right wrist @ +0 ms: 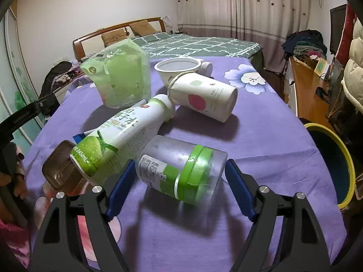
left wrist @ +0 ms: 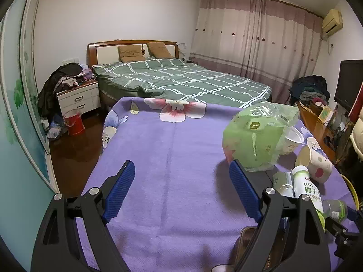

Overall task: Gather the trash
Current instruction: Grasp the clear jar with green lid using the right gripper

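Note:
Trash lies on a table under a purple flowered cloth (right wrist: 261, 136). A clear plastic jar (right wrist: 158, 156) with a green label lies on its side between the blue pads of my right gripper (right wrist: 179, 167), which is open; the pads stand close on both sides without pressing. Beside it lie a coconut drink bottle (right wrist: 120, 133), a paper cup (right wrist: 204, 97) with a red apple print, a white bowl-shaped cup (right wrist: 177, 68), a green tissue pack (right wrist: 120, 77) in a plastic bag and a brown tray (right wrist: 59, 167). My left gripper (left wrist: 181, 167) is open over bare cloth, left of the tissue pack (left wrist: 256, 136).
A bin with a yellow rim (right wrist: 326, 131) stands off the table's right edge. Behind the table are a bed (left wrist: 181, 79) with a green checked cover, a nightstand (left wrist: 79, 97) with clothes, and a red bucket (left wrist: 73, 122) on the floor. A wooden desk (right wrist: 306, 86) lines the right wall.

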`<act>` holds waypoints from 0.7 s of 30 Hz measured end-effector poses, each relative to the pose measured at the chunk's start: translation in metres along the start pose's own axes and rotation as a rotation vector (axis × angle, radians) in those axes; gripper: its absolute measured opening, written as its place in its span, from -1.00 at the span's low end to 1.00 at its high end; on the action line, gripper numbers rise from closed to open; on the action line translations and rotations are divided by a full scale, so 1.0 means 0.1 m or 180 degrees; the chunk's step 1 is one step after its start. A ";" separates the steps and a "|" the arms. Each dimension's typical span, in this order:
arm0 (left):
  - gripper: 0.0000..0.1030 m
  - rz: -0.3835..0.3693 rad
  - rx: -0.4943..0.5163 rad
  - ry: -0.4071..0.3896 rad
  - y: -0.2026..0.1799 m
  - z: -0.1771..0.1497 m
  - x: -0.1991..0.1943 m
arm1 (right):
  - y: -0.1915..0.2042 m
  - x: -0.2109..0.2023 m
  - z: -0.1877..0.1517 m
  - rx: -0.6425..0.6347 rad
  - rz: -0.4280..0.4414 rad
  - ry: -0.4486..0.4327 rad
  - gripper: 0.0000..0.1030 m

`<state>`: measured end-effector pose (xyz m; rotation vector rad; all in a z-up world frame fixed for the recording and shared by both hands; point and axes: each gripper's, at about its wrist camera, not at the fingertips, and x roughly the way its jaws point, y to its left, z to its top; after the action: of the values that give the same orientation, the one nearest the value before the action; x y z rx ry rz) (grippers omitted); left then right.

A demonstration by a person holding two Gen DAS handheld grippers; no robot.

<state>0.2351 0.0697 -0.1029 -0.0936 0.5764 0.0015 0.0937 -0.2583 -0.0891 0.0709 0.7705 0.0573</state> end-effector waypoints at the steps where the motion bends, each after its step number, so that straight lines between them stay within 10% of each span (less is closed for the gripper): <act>1: 0.63 0.0000 0.0008 -0.0002 0.00 0.00 0.00 | -0.02 -0.01 0.00 0.0010 0.0001 -0.0002 0.46; 21: 0.63 0.0009 0.0101 0.0002 -0.05 -0.03 -0.01 | -1.48 -0.42 0.04 0.0684 -0.0718 -0.0256 0.47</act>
<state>0.2324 0.0644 -0.1047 -0.0619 0.5772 -0.0052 0.0699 -0.4095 -0.0697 0.1889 0.6980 -0.2418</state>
